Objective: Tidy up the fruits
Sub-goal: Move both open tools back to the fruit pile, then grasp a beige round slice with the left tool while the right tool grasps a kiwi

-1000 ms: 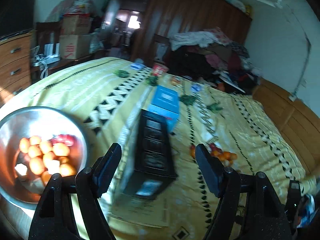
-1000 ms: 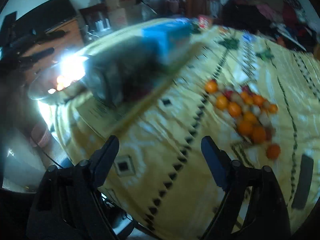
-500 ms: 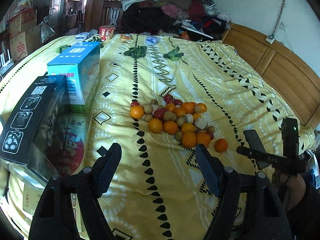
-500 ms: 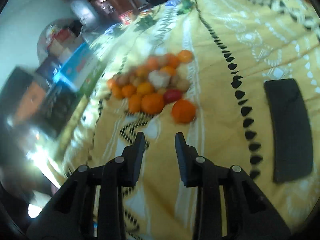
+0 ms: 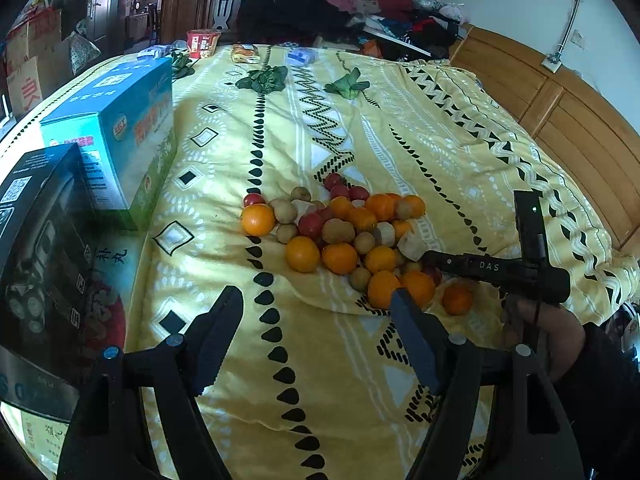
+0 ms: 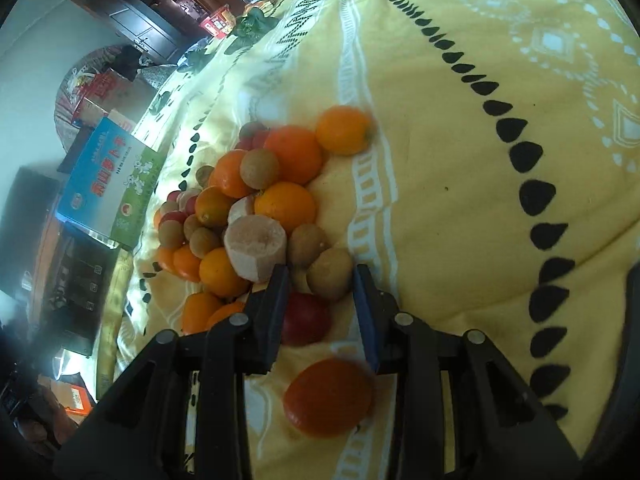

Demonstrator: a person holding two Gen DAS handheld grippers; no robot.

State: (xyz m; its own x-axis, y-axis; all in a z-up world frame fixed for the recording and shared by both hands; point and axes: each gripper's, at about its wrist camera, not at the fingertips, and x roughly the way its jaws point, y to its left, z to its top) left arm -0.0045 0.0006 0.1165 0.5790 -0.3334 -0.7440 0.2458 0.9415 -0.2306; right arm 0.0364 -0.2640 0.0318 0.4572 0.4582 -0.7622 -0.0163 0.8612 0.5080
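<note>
Right wrist view: your right claw (image 6: 320, 292) has just narrowed, holding nothing; a brown fruit (image 6: 330, 274) and red fruit (image 6: 306, 318) sit between its tips. Your left claw (image 5: 316, 334) gapes wide and empty, fruit pile (image 5: 340, 236) just ahead.

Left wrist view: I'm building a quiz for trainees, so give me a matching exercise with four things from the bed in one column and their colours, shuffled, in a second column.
Things:
1. Carton standing on the bedspread
2. Box nearest the camera, on the left
3. Leafy greens at the far end
4. Cup at the far edge

Colours:
A. red
B. black
C. blue
D. green

Pairs: 1-C, 2-B, 3-D, 4-A
</note>
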